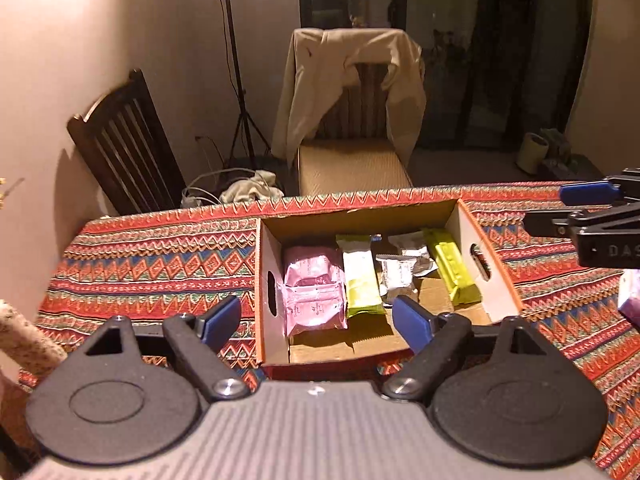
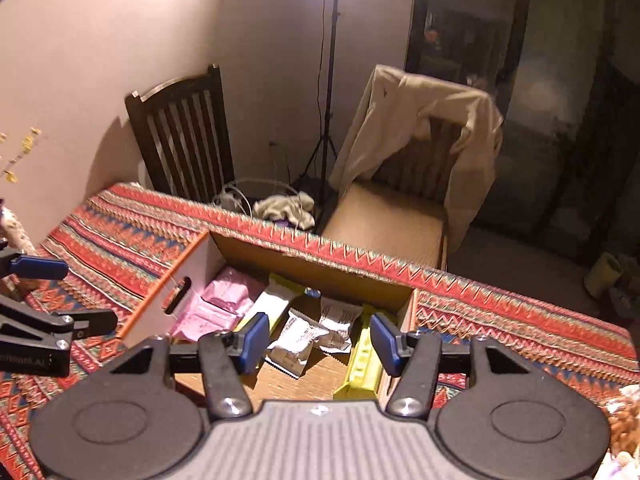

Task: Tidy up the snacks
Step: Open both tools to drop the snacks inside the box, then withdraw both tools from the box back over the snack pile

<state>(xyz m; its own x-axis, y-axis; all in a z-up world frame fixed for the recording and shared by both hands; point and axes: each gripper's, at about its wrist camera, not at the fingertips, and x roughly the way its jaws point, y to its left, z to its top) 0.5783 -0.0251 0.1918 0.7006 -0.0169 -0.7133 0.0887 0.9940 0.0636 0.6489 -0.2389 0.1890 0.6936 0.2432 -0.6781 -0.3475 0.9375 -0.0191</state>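
Observation:
An open cardboard box point(image 1: 265, 268) point(image 2: 200, 264) sits on the patterned tablecloth point(image 1: 152, 264). Inside lie pink packets point(image 1: 314, 296) point(image 2: 216, 308), a green-and-white bar point(image 1: 360, 280) point(image 2: 272, 304), white packets point(image 1: 400, 272) point(image 2: 300, 340) and a yellow-green bar point(image 1: 452, 268) point(image 2: 364, 360). My left gripper point(image 1: 316, 322) hovers above the box's near side, open and empty. It also shows at the left of the right wrist view, left gripper point(image 2: 90, 292). My right gripper point(image 2: 320, 343) hangs over the box's right half, open with nothing between its blue pads point(image 2: 254, 342). In the left wrist view the right gripper point(image 1: 544, 210) reaches in from the right edge.
Behind the table's far edge stand a chair draped with a beige jacket point(image 1: 352, 92), a dark slatted chair point(image 1: 124, 140) and a light-stand tripod point(image 1: 240, 100). A purple packet point(image 1: 630, 296) lies at the table's right. More snacks point(image 2: 628, 420) sit at the lower right.

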